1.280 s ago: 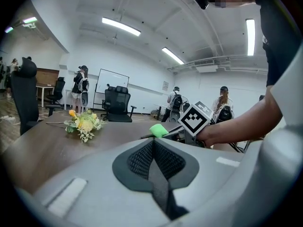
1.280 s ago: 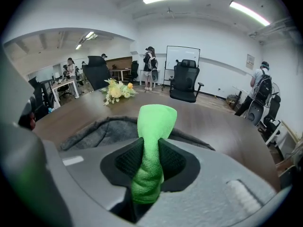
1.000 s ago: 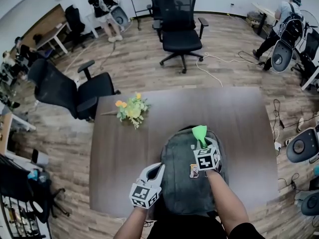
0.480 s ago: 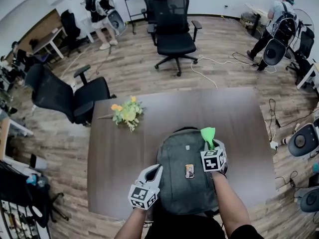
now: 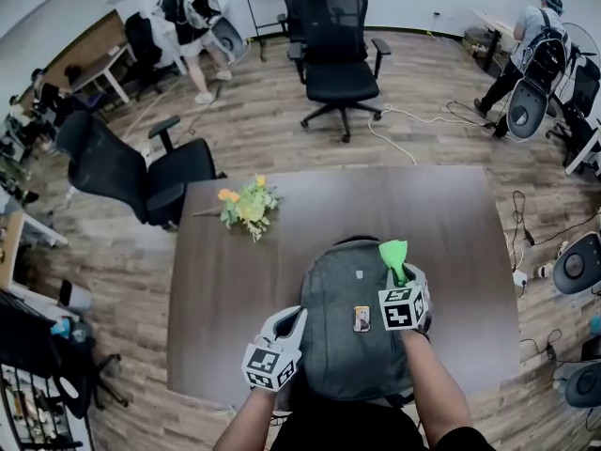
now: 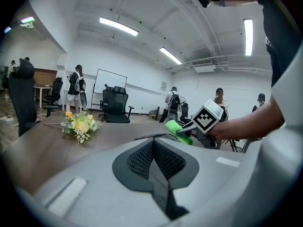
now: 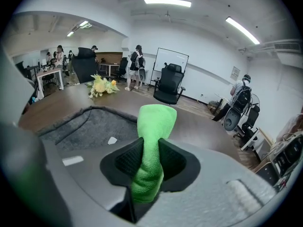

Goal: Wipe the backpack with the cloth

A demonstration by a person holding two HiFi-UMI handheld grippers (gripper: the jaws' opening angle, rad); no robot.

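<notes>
— Head view first: where is our backpack [image 5: 362, 346]?
— Flat on the counter [image 5: 225, 299], right in front of us. Our right hand-held gripper [image 5: 401, 283] is over its upper right corner with the cloth [image 5: 394, 255] poking ahead, so the free end can rub the fabric. Our left hand-held gripper [image 5: 291, 322] sits at its left edge, likely to steady it.
— Left gripper view?
— Jaws pressed together, nothing between them.
— Right gripper view?
— Jaws pinch the green cloth mid-length — the grey backpack lies just below.

The backpack [image 5: 349, 350] lay at the worktop's [image 5: 225, 299] near edge, the flowers [image 5: 246, 208] behind and left of it, the cloth [image 5: 394, 255] over its right side.
</notes>
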